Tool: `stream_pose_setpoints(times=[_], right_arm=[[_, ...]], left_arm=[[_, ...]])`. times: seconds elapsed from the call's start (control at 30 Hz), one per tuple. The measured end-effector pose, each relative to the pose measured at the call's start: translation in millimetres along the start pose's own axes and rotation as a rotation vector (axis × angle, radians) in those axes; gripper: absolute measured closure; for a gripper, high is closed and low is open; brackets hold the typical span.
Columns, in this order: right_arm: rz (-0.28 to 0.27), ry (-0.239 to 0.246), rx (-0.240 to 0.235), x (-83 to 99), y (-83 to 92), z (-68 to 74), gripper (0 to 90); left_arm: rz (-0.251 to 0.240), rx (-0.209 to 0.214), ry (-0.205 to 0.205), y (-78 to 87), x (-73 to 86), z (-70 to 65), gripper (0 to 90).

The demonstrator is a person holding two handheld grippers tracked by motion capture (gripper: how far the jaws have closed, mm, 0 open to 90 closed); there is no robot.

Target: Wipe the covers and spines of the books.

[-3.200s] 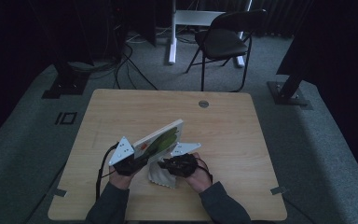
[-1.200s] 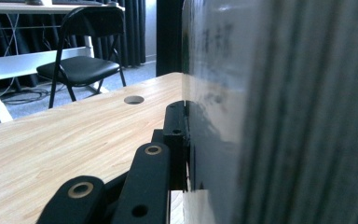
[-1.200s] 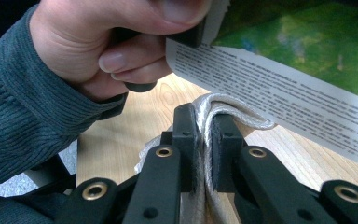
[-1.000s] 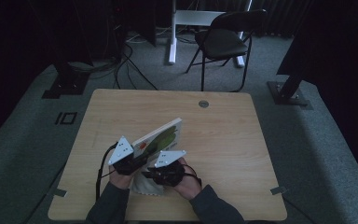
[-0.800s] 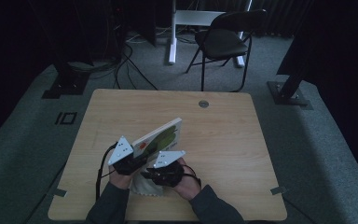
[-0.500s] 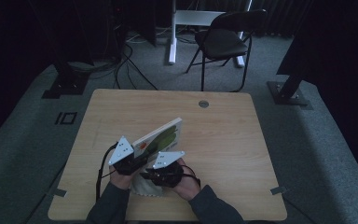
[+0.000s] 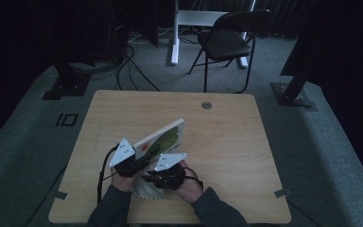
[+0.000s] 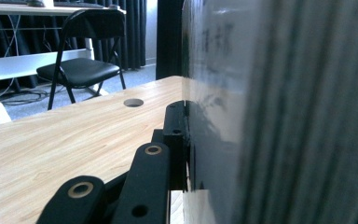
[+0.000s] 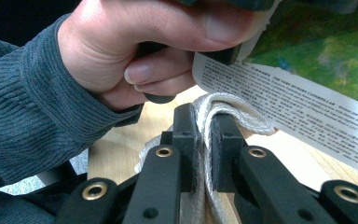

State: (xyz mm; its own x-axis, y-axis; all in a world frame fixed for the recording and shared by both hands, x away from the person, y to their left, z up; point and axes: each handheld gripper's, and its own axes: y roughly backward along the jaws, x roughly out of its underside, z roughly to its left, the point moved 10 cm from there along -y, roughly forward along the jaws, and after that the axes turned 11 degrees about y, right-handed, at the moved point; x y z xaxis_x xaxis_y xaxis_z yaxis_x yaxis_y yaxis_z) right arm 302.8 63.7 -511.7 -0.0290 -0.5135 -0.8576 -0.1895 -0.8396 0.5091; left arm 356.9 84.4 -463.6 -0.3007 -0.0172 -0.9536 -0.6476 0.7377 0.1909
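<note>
Near the bench's (image 7: 227, 137) front edge, the left gripper (image 7: 131, 163) pinches a tilted book (image 7: 163, 139) (its jaws pressed on the cover); the right gripper (image 9: 204, 140) clamps a cloth (image 9: 214, 109) beneath it. A loosened pinch could drop the book flat

right tongs (image 7: 147, 178): shifted left since the earliest picture, off the open tabletop (image 7: 227, 142), in under the book (image 7: 163, 139)
cloth (image 9: 214, 112): pinched now between its jaws
</note>
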Motion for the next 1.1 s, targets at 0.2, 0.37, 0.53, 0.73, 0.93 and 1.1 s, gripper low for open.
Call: stream_pose_setpoints(times=[0.2,0.37,0.53,0.73,0.93,1.1], right_arm=[[-0.002,0.0,-0.008,0.5,-0.2,0.4,82.9],[0.006,-0.011,0.0,5.9,1.0,-3.8,82.9],[0.012,-0.025,0.012,12.1,3.8,-8.9,82.8],[0.014,-0.038,0.024,16.8,7.3,-13.6,82.4],[0.017,-0.05,0.04,21.6,11.7,-19.5,82.2],[0.019,-0.065,0.058,26.5,16.6,-25.8,82.3]], left_arm=[[0.0,-0.003,-0.001,0.3,-0.2,0.6,77.7],[-0.006,-0.014,0.0,3.6,-2.1,4.2,77.7],[-0.009,-0.018,-0.001,5.4,-3.4,5.7,77.7],[-0.013,-0.02,-0.004,6.7,-4.5,6.1,77.7],[-0.019,-0.026,-0.002,9.3,-6.2,7.9,77.7],[-0.024,-0.03,-0.002,10.8,-7.3,9.0,77.7]])
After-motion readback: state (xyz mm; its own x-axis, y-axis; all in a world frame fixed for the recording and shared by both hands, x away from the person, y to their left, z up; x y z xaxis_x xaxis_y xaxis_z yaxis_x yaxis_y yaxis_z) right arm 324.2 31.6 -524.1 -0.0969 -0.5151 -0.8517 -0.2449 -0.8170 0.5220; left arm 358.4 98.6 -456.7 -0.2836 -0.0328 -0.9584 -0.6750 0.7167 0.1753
